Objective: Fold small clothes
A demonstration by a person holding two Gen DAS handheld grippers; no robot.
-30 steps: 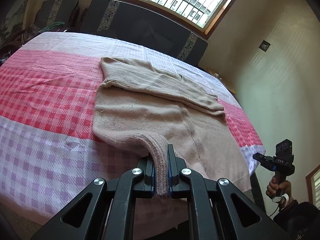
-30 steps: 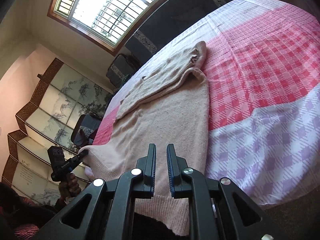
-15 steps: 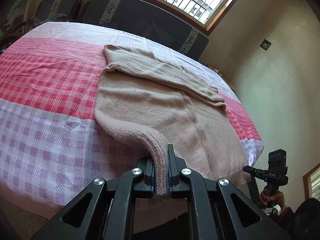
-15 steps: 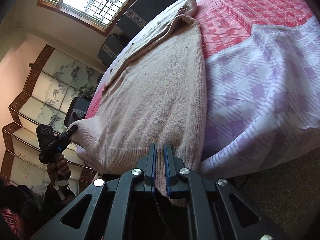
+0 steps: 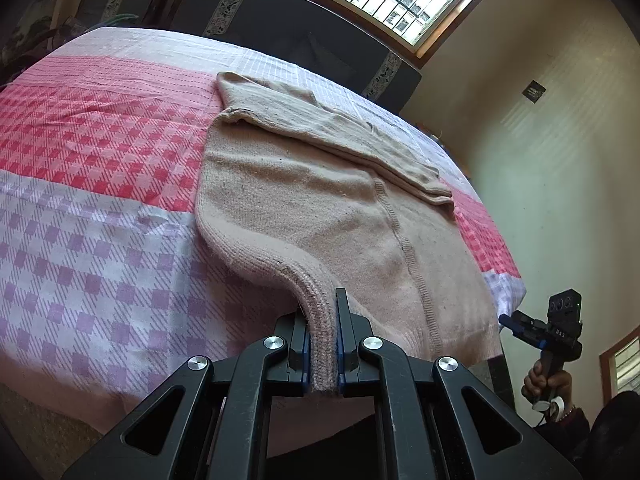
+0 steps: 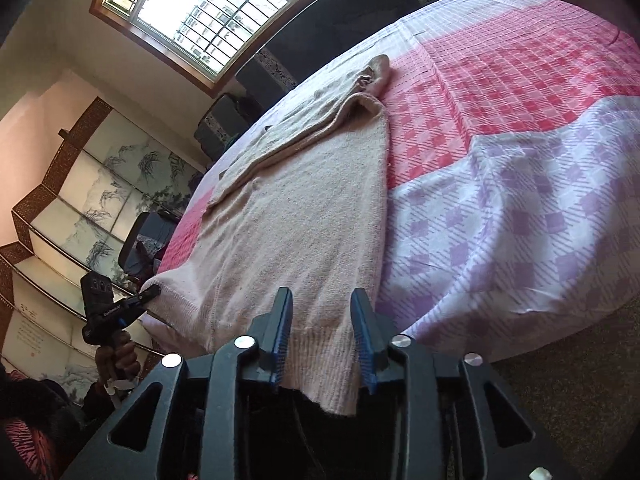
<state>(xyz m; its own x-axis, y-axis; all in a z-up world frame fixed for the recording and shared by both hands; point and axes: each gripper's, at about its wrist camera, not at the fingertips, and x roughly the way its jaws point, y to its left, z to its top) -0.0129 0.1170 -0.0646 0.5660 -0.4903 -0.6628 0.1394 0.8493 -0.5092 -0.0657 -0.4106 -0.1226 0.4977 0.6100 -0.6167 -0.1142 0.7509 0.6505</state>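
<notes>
A beige knitted sweater [image 5: 320, 208] lies on the bed's pink and lilac checked cover [image 5: 100, 160], one sleeve folded across its far part. My left gripper [image 5: 321, 304] is shut on the sweater's ribbed edge at the near side of the bed. In the right wrist view the sweater [image 6: 304, 208] runs down to my right gripper [image 6: 320, 292], whose jaws are opening. The ribbed hem hangs over the bed's edge between them, and the pads no longer press on it. Each view shows the other gripper at the sweater's far corner: the right gripper [image 5: 516, 322] and the left gripper [image 6: 148, 294].
Dark upholstered seats [image 5: 304, 28] stand behind the bed under a barred window [image 6: 208, 12]. A painted folding screen [image 6: 92, 200] is at the left of the right wrist view. Carpeted floor [image 6: 580, 400] lies beside the bed. A person's hand [image 5: 548, 380] holds the right gripper's handle.
The right gripper closed on the hem half a second ago and now stands parted, with the hem hanging loose between its jaws. The left gripper keeps its hold on the ribbed edge.
</notes>
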